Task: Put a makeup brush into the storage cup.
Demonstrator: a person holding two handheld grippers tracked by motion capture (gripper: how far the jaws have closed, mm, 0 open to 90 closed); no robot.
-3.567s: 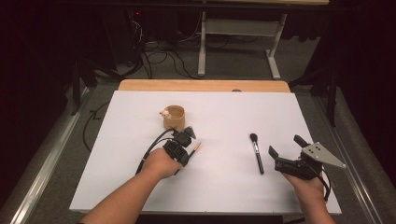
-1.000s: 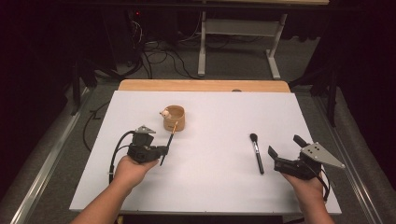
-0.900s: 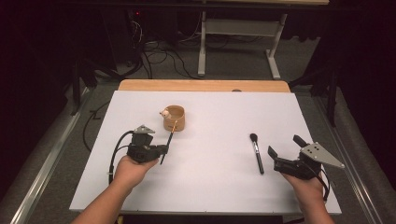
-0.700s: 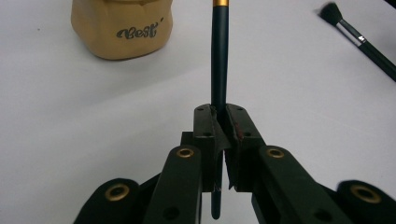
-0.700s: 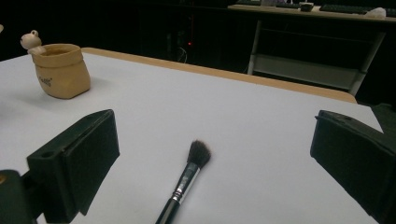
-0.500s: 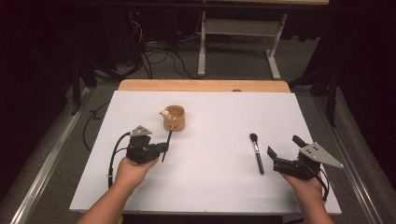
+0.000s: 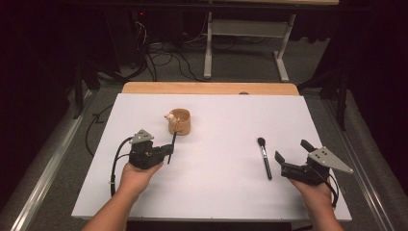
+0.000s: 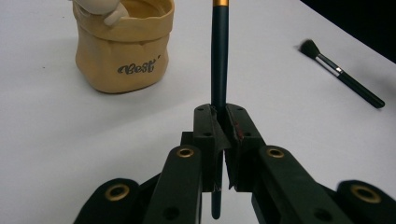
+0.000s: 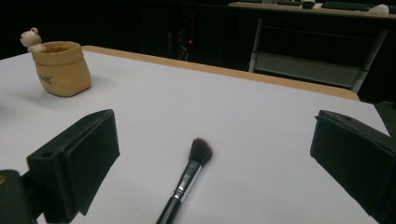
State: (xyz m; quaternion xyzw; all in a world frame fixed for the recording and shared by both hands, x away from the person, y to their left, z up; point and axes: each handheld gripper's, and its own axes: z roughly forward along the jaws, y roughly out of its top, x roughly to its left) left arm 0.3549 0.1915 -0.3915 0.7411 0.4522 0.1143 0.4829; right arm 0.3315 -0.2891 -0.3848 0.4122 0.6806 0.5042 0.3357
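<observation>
My left gripper (image 7: 166, 150) has its jaws clamped on a dark brush handle (image 8: 218, 60), just at 7 o'clock of the tan pot (image 7: 180, 121) on the white worktop (image 7: 226, 192). My right gripper (image 7: 293, 159) rests with jaws spread wide and empty, a second brush (image 7: 263, 156) lying just at its 9 o'clock.

A white-topped table (image 7: 221, 192) stands on grey floor (image 7: 62, 159) in a dark room.
</observation>
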